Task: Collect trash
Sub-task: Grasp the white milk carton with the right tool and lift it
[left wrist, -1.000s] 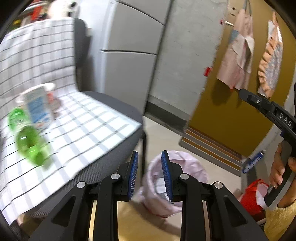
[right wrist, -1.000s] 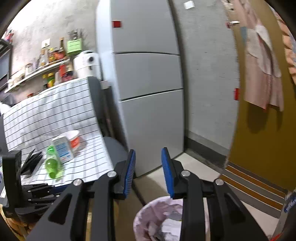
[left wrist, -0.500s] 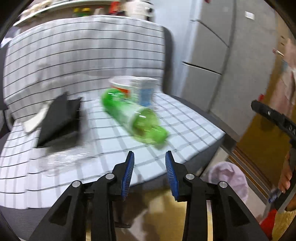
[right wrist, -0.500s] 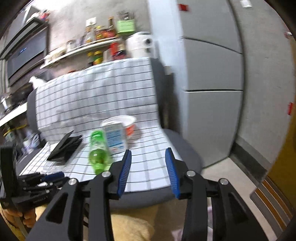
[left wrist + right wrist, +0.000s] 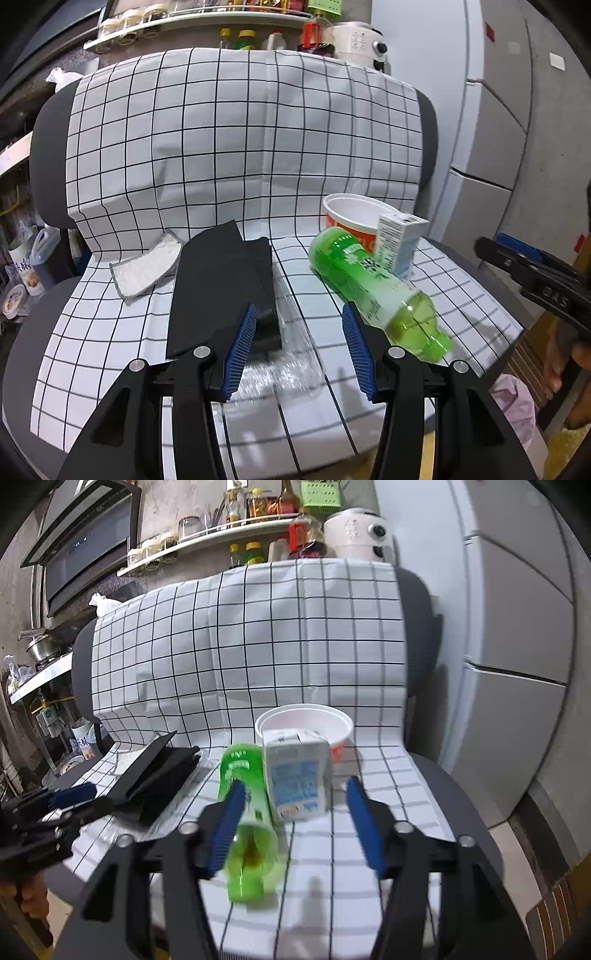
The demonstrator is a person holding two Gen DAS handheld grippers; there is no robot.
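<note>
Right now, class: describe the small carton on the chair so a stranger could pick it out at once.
Find the chair draped in a checked cloth. On its seat, in front of the white bowl, stands the carton beside a lying green bottle. It alone is boxy, white with blue print.

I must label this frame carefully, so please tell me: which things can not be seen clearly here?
- Trash bin: left wrist view, cut by the edge; contents hidden.
- Green bottle: right wrist view, neck blurred, partly behind a finger of the right gripper.
- Paper bowl: inside hidden by the carton.
- Carton print: too blurred to read.
</note>
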